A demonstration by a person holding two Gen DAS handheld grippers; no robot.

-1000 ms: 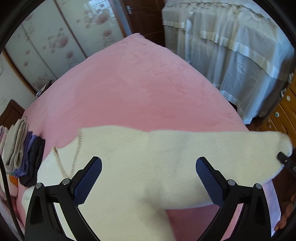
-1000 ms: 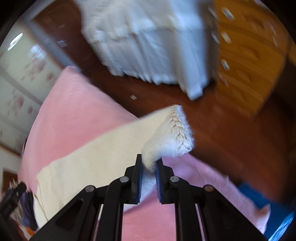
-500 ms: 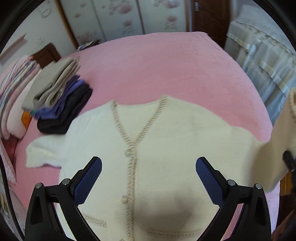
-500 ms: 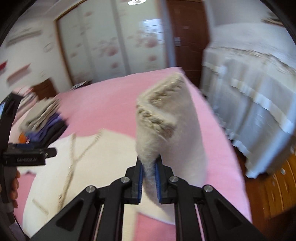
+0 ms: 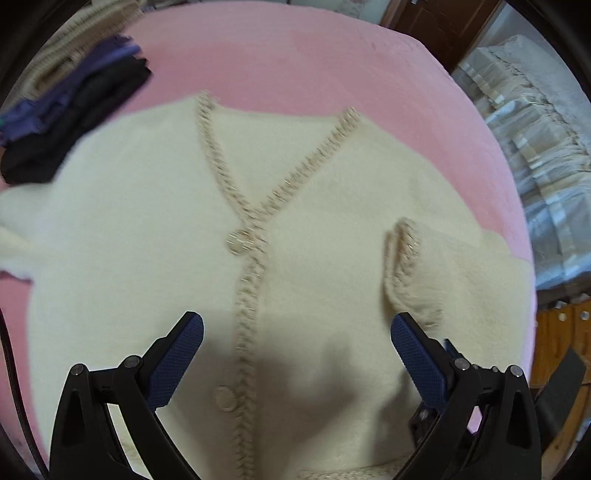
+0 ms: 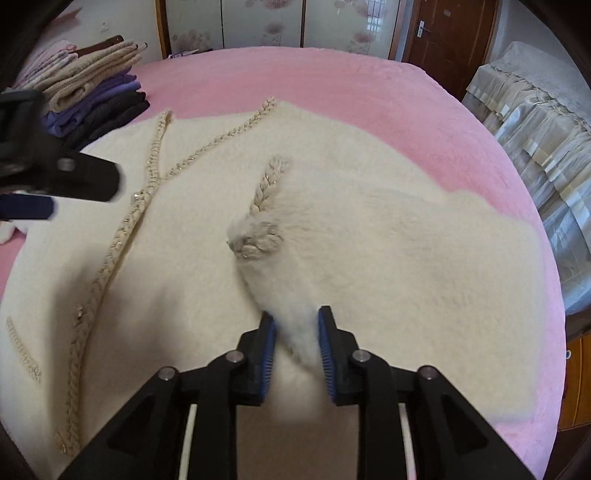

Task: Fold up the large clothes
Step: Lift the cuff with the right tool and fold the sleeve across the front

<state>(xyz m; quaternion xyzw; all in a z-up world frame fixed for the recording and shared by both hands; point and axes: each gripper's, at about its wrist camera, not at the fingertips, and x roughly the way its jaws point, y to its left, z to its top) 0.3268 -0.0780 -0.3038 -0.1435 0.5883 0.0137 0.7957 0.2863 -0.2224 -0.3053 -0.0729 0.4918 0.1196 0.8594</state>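
A cream fluffy cardigan (image 5: 314, 221) (image 6: 177, 295) with braided trim lies front up and buttoned on the pink bed (image 5: 295, 55) (image 6: 314, 74). Its right-hand sleeve (image 6: 369, 236) (image 5: 465, 280) is folded in across the body, the cuff (image 6: 258, 240) (image 5: 402, 258) resting near the chest. My right gripper (image 6: 296, 317) points down at that sleeve; its jaws are opening and the sleeve fabric sits loosely between the blue pads. My left gripper (image 5: 295, 321) hovers wide open over the button line, holding nothing; it also shows at the left edge of the right wrist view (image 6: 55, 173).
A stack of folded clothes (image 6: 96, 99) (image 5: 74, 110) in beige, purple and black sits at the bed's far left, touching the cardigan's shoulder. Cloth-covered furniture (image 6: 535, 122) stands right of the bed, a wooden drawer unit (image 5: 561, 332) beside it. Wardrobe doors (image 6: 258, 22) are behind.
The right gripper swung the sleeve from out over the floor in across the cardigan, and its jaws have parted. The left gripper moved over the cardigan's front, staying open.
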